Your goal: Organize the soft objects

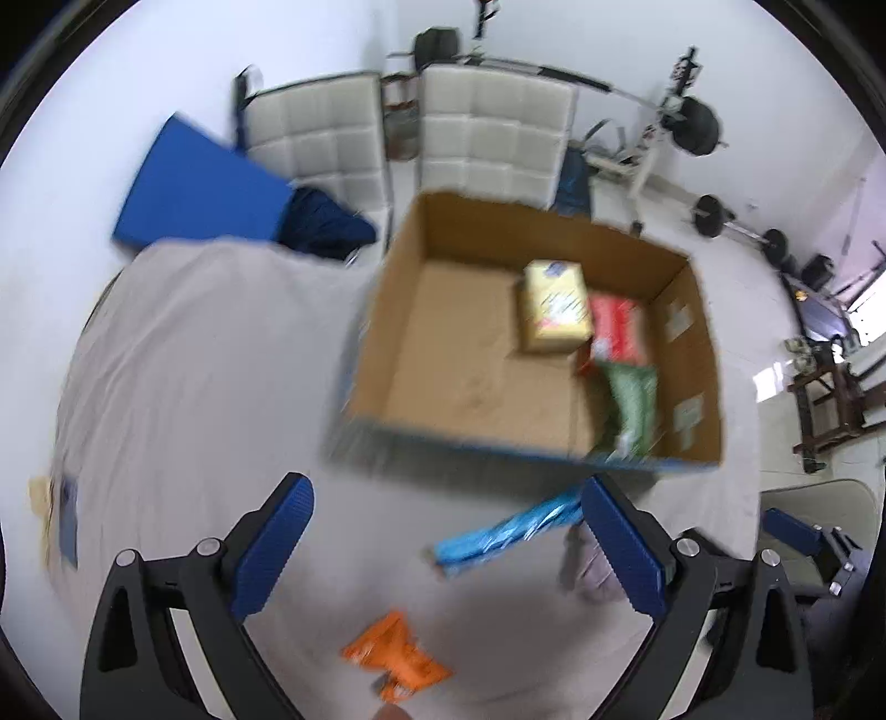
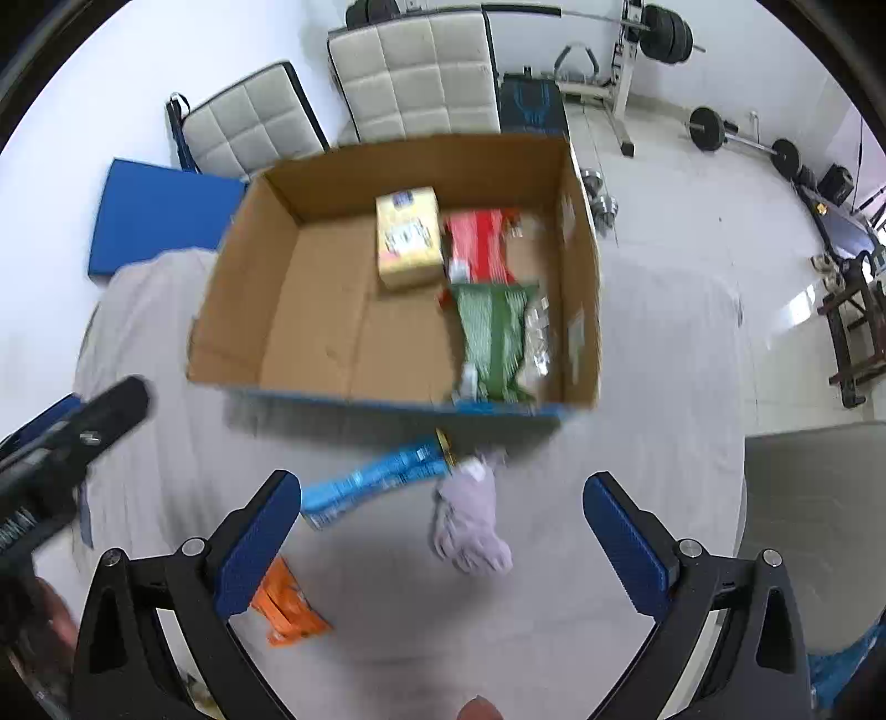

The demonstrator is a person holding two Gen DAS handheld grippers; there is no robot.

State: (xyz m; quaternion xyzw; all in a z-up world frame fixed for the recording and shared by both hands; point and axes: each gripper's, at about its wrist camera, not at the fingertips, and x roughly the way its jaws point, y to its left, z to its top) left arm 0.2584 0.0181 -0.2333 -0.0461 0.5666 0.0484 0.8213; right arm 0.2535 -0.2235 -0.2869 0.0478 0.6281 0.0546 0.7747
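Observation:
An open cardboard box (image 1: 470,354) (image 2: 332,310) stands on a grey-covered table. Inside lie a yellow pack (image 1: 556,307) (image 2: 408,243), a red pack (image 1: 614,327) (image 2: 479,243) and a green pack (image 1: 634,404) (image 2: 493,338). In front of the box lie a blue packet (image 1: 509,534) (image 2: 376,479), a lilac cloth (image 1: 590,565) (image 2: 470,526) and an orange packet (image 1: 396,659) (image 2: 285,606). My left gripper (image 1: 446,545) hangs open above the table with nothing between its fingers. My right gripper (image 2: 443,545) is open too, above the lilac cloth.
Two white padded chairs (image 1: 487,127) (image 2: 415,77) stand behind the table, with a blue mat (image 1: 194,188) (image 2: 160,210) to the left. Weight equipment (image 1: 692,122) (image 2: 659,27) fills the back right. A yellow pack (image 1: 41,498) lies at the table's left edge. The left gripper's body (image 2: 61,437) shows in the right wrist view.

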